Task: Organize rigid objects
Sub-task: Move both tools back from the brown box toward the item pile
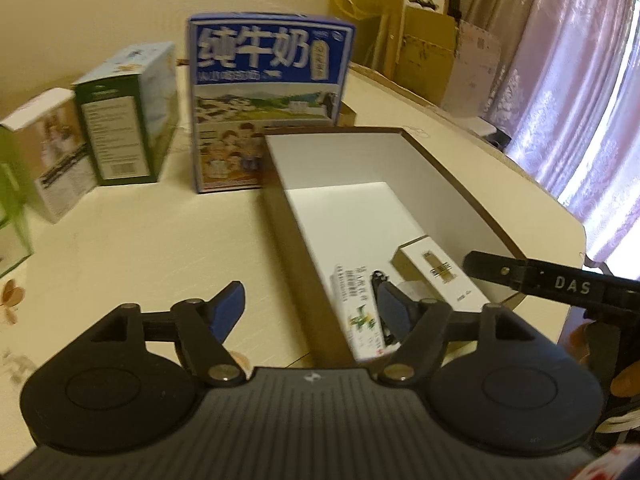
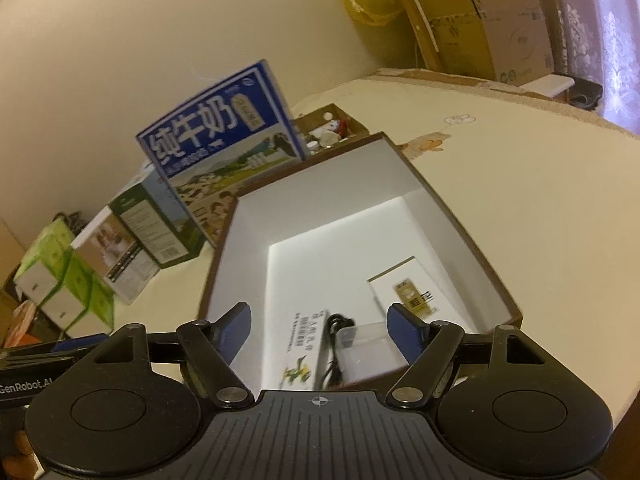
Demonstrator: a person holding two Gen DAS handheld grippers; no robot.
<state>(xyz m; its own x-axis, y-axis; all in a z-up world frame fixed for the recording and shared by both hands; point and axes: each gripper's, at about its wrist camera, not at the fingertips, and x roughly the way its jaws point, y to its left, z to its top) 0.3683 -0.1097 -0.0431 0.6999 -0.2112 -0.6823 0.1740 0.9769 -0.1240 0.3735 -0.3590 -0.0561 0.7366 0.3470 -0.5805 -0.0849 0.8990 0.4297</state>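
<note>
An open brown box with a white inside [image 1: 352, 168] [image 2: 316, 216] lies on the table. In it lie a white carton with a gold label [image 1: 440, 276] [image 2: 408, 288], a long white carton with green print [image 1: 360, 320] [image 2: 304, 348], a black cable [image 2: 336, 344] and a clear packet [image 2: 368, 348]. My left gripper [image 1: 310, 304] is open and empty, straddling the box's near left wall. My right gripper [image 2: 320, 332] is open and empty above the box's near end; it also shows in the left wrist view [image 1: 552, 280].
A blue milk carton [image 1: 268, 100] [image 2: 224, 136] stands behind the box. Green and white cartons [image 1: 128, 116] [image 2: 156, 224] stand at the left. A small open box of oddments [image 2: 328, 128] sits behind. Cardboard boxes [image 2: 480, 20] and a curtain [image 1: 580, 80] are at the right.
</note>
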